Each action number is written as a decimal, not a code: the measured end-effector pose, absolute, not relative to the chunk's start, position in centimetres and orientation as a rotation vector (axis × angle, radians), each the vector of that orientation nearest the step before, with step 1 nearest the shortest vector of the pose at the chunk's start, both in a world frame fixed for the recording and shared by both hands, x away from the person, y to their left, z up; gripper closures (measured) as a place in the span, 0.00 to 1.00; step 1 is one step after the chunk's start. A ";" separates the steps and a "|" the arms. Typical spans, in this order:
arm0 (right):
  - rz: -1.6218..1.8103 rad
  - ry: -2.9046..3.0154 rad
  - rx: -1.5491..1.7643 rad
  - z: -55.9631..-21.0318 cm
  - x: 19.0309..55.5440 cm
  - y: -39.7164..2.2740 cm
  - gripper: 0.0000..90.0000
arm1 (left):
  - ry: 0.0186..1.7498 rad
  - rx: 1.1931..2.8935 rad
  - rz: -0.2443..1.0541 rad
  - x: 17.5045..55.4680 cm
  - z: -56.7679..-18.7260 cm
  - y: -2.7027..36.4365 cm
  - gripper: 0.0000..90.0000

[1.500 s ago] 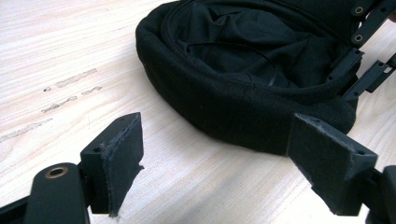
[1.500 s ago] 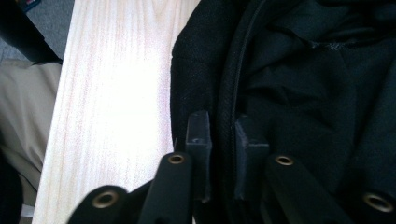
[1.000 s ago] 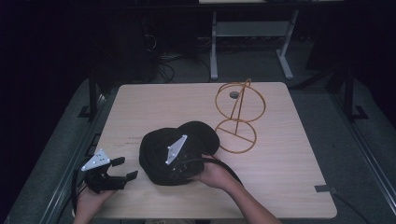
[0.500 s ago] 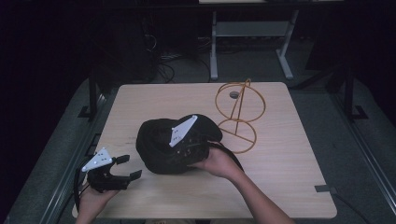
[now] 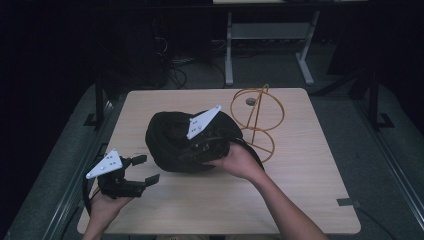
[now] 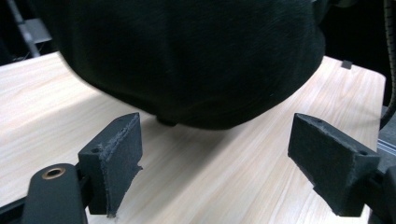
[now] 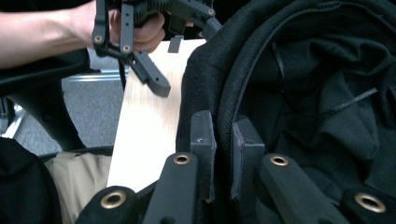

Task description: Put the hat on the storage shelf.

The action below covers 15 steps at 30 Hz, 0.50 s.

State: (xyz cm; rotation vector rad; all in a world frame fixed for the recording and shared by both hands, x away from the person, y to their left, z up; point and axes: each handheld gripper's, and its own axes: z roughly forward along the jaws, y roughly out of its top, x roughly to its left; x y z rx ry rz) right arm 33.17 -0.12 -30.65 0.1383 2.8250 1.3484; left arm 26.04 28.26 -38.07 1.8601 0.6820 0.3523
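A black cloth hat (image 5: 170, 140) is held up off the wooden table (image 5: 300, 190), tipped on its side. My right gripper (image 5: 192, 150) is shut on the hat's rim (image 7: 224, 102), with the edge pinched between its two pads. The hat's dark lining (image 7: 327, 93) faces that camera. My left gripper (image 5: 142, 170) stands open low over the table's near left corner, jaws wide apart and nothing between them. Just beyond its fingertips (image 6: 116, 149) hangs the rounded crown of the hat (image 6: 196, 60). The left gripper (image 7: 152, 70) also appears in the right gripper view, past the rim.
A gold wire stand (image 5: 257, 120) with a ring top and a round base rests on the table behind and right of the hat. Table legs and cables lie on the dark floor beyond. A black clip (image 5: 347, 202) sits at the right edge.
My right gripper has lifted the hat up and away from me, tilting it onto its side. The left gripper has barely moved and stays open.
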 end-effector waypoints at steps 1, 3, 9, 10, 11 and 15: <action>1.346 2.828 0.139 -30.5 33.3 -0.1 0.90 | 0.678 1.864 0.357 26.2 -38.0 28.0 0.19; 1.351 2.826 0.140 -30.3 33.3 0.0 0.90 | 0.676 1.867 0.363 26.7 -37.9 27.6 0.19; 1.398 2.830 0.125 -29.3 33.3 0.3 0.91 | 0.672 1.818 0.395 27.7 -37.5 26.8 0.19; 1.402 2.834 0.118 -29.2 33.3 0.5 0.91 | 0.668 1.811 0.403 27.9 -37.4 26.7 0.20; 1.401 2.833 0.106 -29.1 33.3 0.6 0.91 | 0.667 1.801 0.405 28.0 -37.3 26.5 0.21; 1.425 2.842 0.088 -28.6 33.3 1.0 0.91 | 0.641 1.783 0.436 28.3 -37.0 26.5 0.36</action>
